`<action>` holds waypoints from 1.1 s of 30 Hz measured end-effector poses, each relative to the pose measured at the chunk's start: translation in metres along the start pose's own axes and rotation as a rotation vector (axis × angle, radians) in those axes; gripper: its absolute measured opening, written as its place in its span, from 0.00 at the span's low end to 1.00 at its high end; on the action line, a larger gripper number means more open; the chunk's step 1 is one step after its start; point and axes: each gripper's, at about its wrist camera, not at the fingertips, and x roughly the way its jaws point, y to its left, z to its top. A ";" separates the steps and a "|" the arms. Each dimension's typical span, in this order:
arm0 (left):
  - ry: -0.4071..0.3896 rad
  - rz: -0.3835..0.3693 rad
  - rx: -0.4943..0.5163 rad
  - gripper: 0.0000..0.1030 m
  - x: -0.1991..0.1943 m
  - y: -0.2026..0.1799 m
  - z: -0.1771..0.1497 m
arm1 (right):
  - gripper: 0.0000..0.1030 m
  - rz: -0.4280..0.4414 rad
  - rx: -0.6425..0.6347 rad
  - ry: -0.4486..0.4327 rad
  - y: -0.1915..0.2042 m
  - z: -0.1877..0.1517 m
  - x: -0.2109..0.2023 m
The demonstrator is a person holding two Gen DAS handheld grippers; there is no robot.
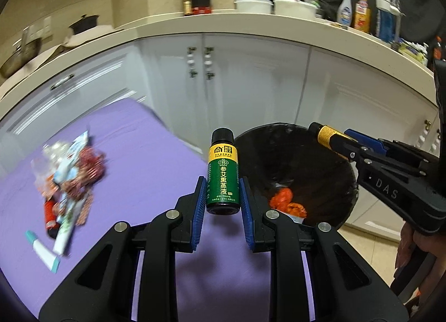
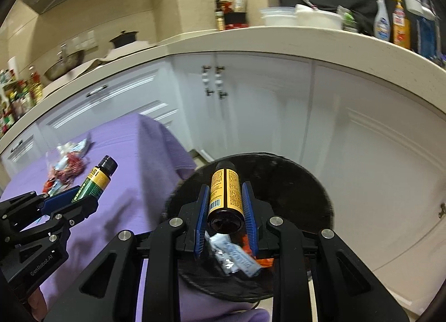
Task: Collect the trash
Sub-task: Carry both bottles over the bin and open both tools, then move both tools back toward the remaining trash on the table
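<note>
Item 1, green-labelled bottle [image 1: 222, 174]: small dark bottle with screw cap, clamped low on its body between the blue pads [image 1: 198, 205] of the left gripper [image 1: 221, 199], cap pointing away from the jaws. It is carried above the edge of the purple cloth [image 1: 133, 155], with the black bin [image 1: 301, 171] just to the gripper's right.

Item 2, yellow-labelled bottle [image 2: 225, 191]: same form, gripped near its base by the right gripper [image 2: 225, 210], held directly over the bin, whose orange and silvery wrappers [image 2: 237, 258] are seen below the jaws.

Handling: both are judged rigid, light and smooth-sided, possibly glass and so breakable if dropped hard. The glossy label is likely to slip under weak pressure. A hold across the cylinder's middle or lower body is judged best, as taken here; the cap is too narrow.

Item 3, remaining litter [image 1: 67, 180]: a heap of wrappers and a tube on the cloth, well to the left of the left gripper.

Not determinable: the heap is blurred and its pieces cannot be counted; the bin's depth is lost in black; fill level of either bottle is unseen; the person's hand [image 1: 418, 241] is cut off at the frame edge
</note>
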 end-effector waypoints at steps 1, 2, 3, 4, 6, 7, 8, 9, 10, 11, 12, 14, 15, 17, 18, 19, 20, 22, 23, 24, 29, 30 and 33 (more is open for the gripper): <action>0.002 -0.005 0.005 0.22 0.003 -0.004 0.002 | 0.24 -0.005 0.006 0.000 -0.004 0.000 0.001; 0.004 -0.011 0.012 0.22 0.007 -0.009 0.004 | 0.24 -0.011 0.012 0.001 -0.008 0.000 0.003; 0.005 -0.015 0.018 0.22 0.010 -0.013 0.006 | 0.24 -0.016 0.017 0.001 -0.011 0.000 0.005; 0.007 -0.019 0.029 0.22 0.016 -0.020 0.009 | 0.24 -0.020 0.021 0.000 -0.015 -0.002 0.005; 0.009 -0.022 0.044 0.22 0.022 -0.027 0.011 | 0.24 -0.031 0.032 0.001 -0.022 -0.002 0.008; 0.013 -0.023 0.054 0.22 0.028 -0.032 0.013 | 0.24 -0.037 0.037 0.002 -0.025 -0.002 0.010; 0.017 -0.024 0.060 0.22 0.033 -0.036 0.015 | 0.24 -0.043 0.043 0.003 -0.029 -0.002 0.013; 0.023 -0.027 0.065 0.22 0.036 -0.039 0.016 | 0.24 -0.046 0.047 0.002 -0.031 -0.003 0.015; 0.032 -0.035 0.069 0.22 0.042 -0.042 0.017 | 0.24 -0.050 0.051 0.003 -0.033 -0.003 0.017; 0.040 -0.036 0.074 0.23 0.046 -0.044 0.018 | 0.24 -0.051 0.055 0.011 -0.037 -0.003 0.021; 0.042 -0.037 0.077 0.24 0.049 -0.046 0.019 | 0.24 -0.054 0.058 0.014 -0.038 -0.004 0.023; 0.049 -0.030 0.086 0.42 0.056 -0.049 0.020 | 0.28 -0.063 0.066 0.021 -0.041 -0.004 0.028; 0.047 -0.028 0.082 0.44 0.058 -0.049 0.021 | 0.34 -0.067 0.068 0.023 -0.042 -0.005 0.030; 0.051 -0.031 0.074 0.45 0.060 -0.048 0.021 | 0.38 -0.072 0.072 0.022 -0.042 -0.005 0.031; 0.051 -0.030 0.072 0.45 0.060 -0.048 0.021 | 0.39 -0.073 0.072 0.022 -0.043 -0.006 0.030; 0.050 -0.025 0.070 0.45 0.059 -0.046 0.020 | 0.39 -0.073 0.071 0.022 -0.042 -0.005 0.030; 0.049 -0.023 0.068 0.45 0.058 -0.045 0.020 | 0.39 -0.072 0.072 0.021 -0.041 -0.005 0.030; 0.049 -0.019 0.054 0.47 0.055 -0.040 0.018 | 0.39 -0.066 0.073 0.019 -0.042 -0.005 0.030; 0.047 -0.017 0.044 0.50 0.052 -0.037 0.017 | 0.39 -0.062 0.070 0.017 -0.039 -0.004 0.029; 0.043 -0.014 0.033 0.51 0.049 -0.033 0.016 | 0.39 -0.058 0.067 0.014 -0.037 -0.003 0.028; 0.030 0.023 -0.008 0.51 0.028 -0.011 0.010 | 0.41 -0.020 0.043 0.001 -0.018 0.000 0.022; 0.029 0.031 -0.019 0.51 0.024 -0.005 0.008 | 0.41 -0.010 0.038 0.001 -0.013 0.001 0.022; 0.022 0.069 -0.056 0.51 0.009 0.015 0.002 | 0.42 0.030 0.017 0.001 0.005 0.003 0.020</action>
